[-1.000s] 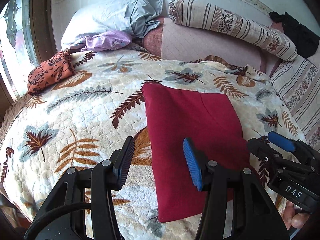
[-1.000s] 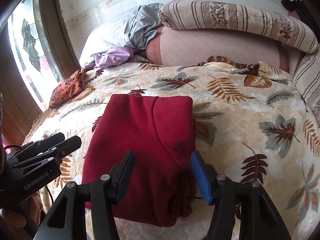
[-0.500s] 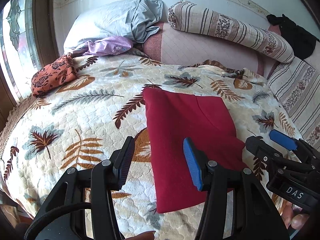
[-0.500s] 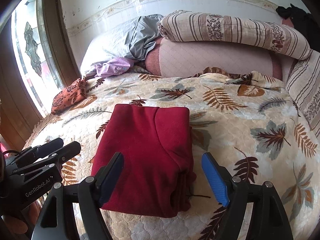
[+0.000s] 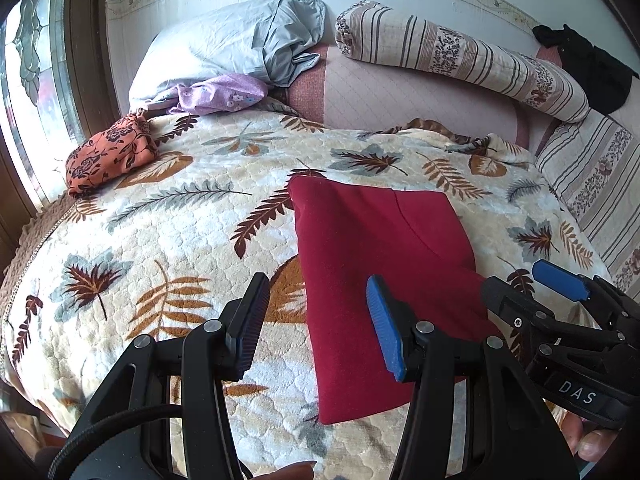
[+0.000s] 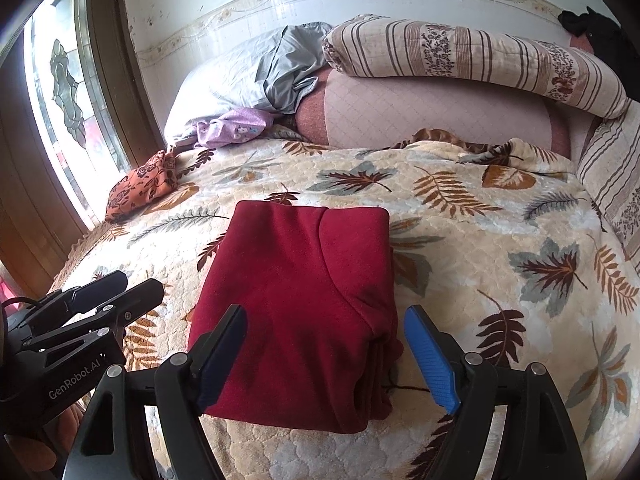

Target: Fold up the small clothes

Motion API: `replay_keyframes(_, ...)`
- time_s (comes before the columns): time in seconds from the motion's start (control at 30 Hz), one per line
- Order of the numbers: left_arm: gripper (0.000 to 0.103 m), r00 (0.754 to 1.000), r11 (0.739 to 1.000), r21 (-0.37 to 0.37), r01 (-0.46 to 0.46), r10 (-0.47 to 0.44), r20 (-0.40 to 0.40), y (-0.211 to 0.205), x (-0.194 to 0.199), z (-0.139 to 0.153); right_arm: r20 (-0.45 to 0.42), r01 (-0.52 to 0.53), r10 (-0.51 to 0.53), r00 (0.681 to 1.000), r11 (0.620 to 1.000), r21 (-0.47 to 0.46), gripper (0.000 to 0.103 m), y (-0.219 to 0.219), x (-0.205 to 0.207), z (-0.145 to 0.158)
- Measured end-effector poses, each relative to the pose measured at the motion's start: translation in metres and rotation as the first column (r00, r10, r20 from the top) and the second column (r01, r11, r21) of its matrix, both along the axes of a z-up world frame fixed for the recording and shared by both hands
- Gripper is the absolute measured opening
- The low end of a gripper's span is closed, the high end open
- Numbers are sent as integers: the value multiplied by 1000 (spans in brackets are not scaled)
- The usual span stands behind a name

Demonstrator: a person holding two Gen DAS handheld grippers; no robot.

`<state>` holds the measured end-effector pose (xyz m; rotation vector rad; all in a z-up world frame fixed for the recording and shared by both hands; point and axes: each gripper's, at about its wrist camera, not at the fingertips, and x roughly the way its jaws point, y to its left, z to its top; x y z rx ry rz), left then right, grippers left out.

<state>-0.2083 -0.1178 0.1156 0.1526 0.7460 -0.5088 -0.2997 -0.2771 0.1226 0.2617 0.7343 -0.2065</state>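
A dark red garment (image 5: 372,264) lies folded into a thick rectangle on the leaf-patterned bedspread (image 5: 160,248); it also shows in the right wrist view (image 6: 304,300). My left gripper (image 5: 316,320) is open and empty, held above the garment's near left edge. My right gripper (image 6: 324,356) is open wide and empty, held above the garment's near end, where stacked layers show. Each gripper appears in the other's view: the right one (image 5: 560,300) at the garment's right, the left one (image 6: 84,312) at its left.
An orange floral cloth bundle (image 5: 108,152) and a purple cloth (image 5: 224,96) lie at the far left near a grey pillow (image 5: 224,40). A striped bolster (image 5: 460,56) and a pink headboard cushion (image 5: 400,100) line the back. A window (image 6: 68,92) is on the left.
Both grippers have pulled back and up from the red garment. The right gripper's jaws have opened wider. The garment has stayed folded in place.
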Motion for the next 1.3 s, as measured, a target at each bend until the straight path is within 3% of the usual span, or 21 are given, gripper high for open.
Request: replay_keyframes(1.3, 51, 999, 1000, 11, -6, 6, -40, 0, 16, -17, -62, -17, 17, 998, 1000, 9, 79, 2, 15, -20)
